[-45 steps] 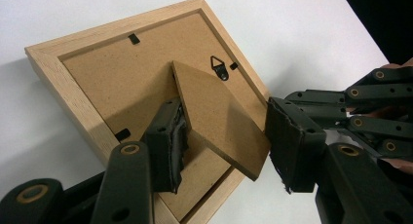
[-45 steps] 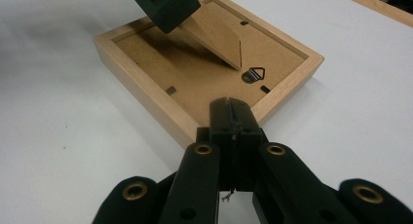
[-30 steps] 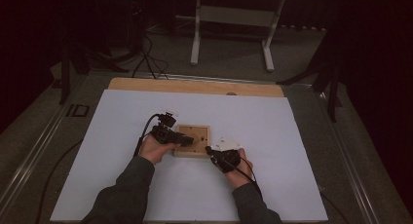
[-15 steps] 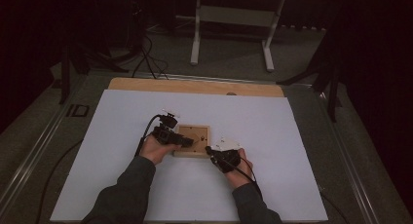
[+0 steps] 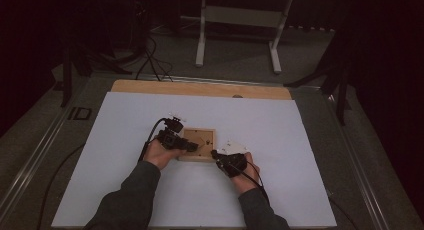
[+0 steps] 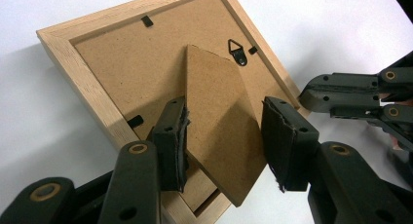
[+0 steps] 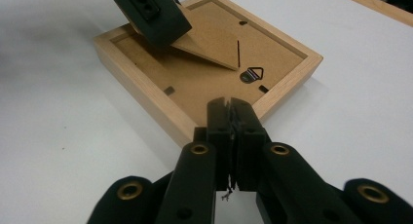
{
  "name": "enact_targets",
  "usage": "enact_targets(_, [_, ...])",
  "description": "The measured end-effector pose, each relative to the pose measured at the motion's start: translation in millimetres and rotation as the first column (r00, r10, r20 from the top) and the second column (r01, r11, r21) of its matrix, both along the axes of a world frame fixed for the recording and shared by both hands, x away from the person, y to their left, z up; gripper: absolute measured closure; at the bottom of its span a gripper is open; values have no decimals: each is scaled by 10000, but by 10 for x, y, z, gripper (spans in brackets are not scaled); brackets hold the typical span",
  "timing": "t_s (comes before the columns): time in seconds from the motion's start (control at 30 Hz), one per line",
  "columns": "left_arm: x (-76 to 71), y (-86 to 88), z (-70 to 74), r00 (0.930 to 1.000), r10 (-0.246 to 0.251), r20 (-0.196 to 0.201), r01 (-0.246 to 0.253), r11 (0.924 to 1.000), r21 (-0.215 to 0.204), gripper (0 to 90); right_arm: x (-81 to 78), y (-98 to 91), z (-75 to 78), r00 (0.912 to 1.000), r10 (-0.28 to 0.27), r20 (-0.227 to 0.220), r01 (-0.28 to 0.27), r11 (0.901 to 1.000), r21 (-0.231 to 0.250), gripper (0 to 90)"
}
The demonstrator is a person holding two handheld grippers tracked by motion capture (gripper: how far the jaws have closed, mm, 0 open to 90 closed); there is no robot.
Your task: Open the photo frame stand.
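A wooden picture frame (image 5: 198, 144) lies face down near the middle of the white worktop (image 5: 300, 155), its brown backing board up. The cardboard stand flap (image 6: 221, 121) is lifted off the backing. The left tool (image 6: 225, 136) straddles that flap with its jaws set apart; they have just been closing in, one pad at the flap's edge, the other just beside it. The right tool (image 7: 232, 118) has its jaws nearly together with nothing between them, tips resting at the frame's near right edge.
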State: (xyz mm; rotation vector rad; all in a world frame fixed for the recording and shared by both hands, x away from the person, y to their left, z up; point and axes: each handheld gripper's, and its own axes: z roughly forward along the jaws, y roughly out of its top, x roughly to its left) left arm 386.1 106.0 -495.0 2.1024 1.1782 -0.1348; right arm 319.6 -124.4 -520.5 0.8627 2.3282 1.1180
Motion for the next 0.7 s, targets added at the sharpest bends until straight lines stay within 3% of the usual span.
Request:
enact_targets(0.4, [-56,-40,26,9985,-95,544,75,9993,362,549,31,-39,24,9995,-126,-290,131,9998,153,768])
enact_targets(0.7, [-158,-90,65,9919,-270,1242,167,9964,832,549,44,-107,123,9990,-367,-236,379,9978,550,698])
